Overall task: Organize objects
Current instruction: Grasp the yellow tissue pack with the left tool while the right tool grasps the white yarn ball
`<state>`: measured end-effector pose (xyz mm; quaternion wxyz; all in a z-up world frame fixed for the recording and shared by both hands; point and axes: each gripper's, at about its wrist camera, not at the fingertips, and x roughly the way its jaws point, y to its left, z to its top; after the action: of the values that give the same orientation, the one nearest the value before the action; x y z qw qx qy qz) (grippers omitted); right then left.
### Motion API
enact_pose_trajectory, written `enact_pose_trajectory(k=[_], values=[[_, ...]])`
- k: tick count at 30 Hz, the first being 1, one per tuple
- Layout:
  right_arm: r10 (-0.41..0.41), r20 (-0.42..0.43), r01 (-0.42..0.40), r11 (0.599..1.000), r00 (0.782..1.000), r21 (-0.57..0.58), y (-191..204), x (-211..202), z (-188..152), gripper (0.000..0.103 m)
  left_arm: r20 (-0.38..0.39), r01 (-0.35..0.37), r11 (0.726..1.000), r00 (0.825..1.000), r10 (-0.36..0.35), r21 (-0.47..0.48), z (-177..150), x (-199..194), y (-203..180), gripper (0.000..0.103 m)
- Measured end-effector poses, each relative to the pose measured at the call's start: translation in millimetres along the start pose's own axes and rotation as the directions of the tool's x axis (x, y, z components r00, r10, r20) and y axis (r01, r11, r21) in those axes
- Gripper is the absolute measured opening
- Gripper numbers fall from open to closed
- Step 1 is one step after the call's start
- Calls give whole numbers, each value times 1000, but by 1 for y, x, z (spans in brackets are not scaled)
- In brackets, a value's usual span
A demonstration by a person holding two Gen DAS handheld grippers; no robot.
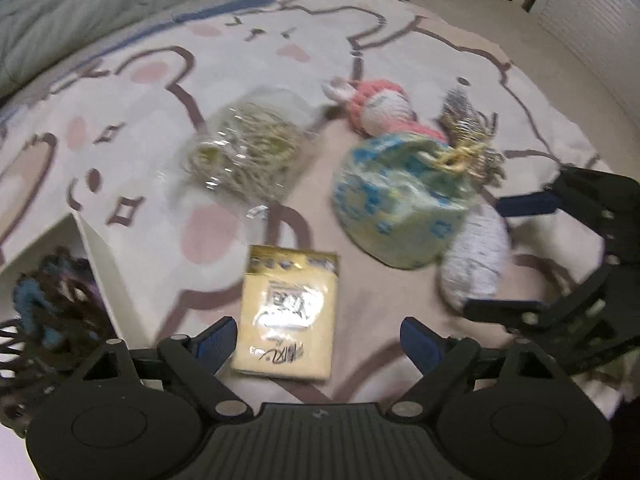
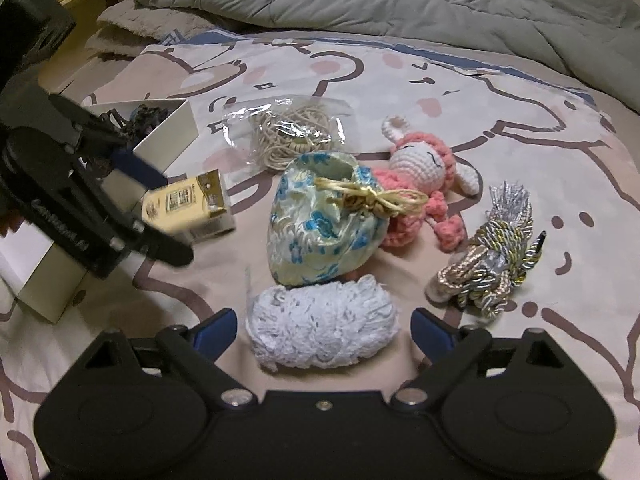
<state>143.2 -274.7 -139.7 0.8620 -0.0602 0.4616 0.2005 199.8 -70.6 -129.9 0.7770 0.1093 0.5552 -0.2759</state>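
On the bed [image 2: 520, 92], whose sheet is printed with cartoon bears, seven loose things lie, one of each kind, beside one open white box [image 2: 168, 136].

From the right wrist view, going left to right: the white box sits near the sheet's left edge with dark blue-and-purple yarn [image 1: 52, 300] inside it. Just right of it lies one yellow pack [image 2: 188, 208] wrapped in clear film; it bears a barcode label on one side and, in the left wrist view, black brush-style writing too blurred to read. Behind it is one clear bag [image 2: 284, 136] holding beige cord. In the middle rests one satin pouch [image 2: 320, 228], pale yellow with blue flowers, tied shut with a gold cord. One white yarn ball [image 2: 324, 326] touches the pouch's near side. One pink and white crochet doll [image 2: 420, 176] lies against the pouch's far right side. Furthest right is one bundle of silver and gold cords [image 2: 488, 276], apart from the doll.

The left gripper [image 1: 316, 340] hangs over the yellow pack, jaws wide apart, with the pack's near end between its blue pads [image 1: 216, 340] and not touched. Its body carries white lettering, too blurred to read. The right gripper [image 2: 324, 330] has its jaws spread either side of the white yarn ball, not pressing it.
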Motion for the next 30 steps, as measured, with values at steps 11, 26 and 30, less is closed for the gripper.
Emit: enact_pose_trajectory(k=[11,26,30], values=[[10,-1,-10,1000,1000,9,-3,1,2,91,-18,-46,996,999,45,-74,8,6,-13,78],[-7,-9,6,992,1000,-125,10,2,5,78,1,-99,971,995,101,-216,13,5,3,53],[-14,3,15,995,1000,-101,9,-6,8,76,49,-92,971,993,105,-221,12,-8,0,53]])
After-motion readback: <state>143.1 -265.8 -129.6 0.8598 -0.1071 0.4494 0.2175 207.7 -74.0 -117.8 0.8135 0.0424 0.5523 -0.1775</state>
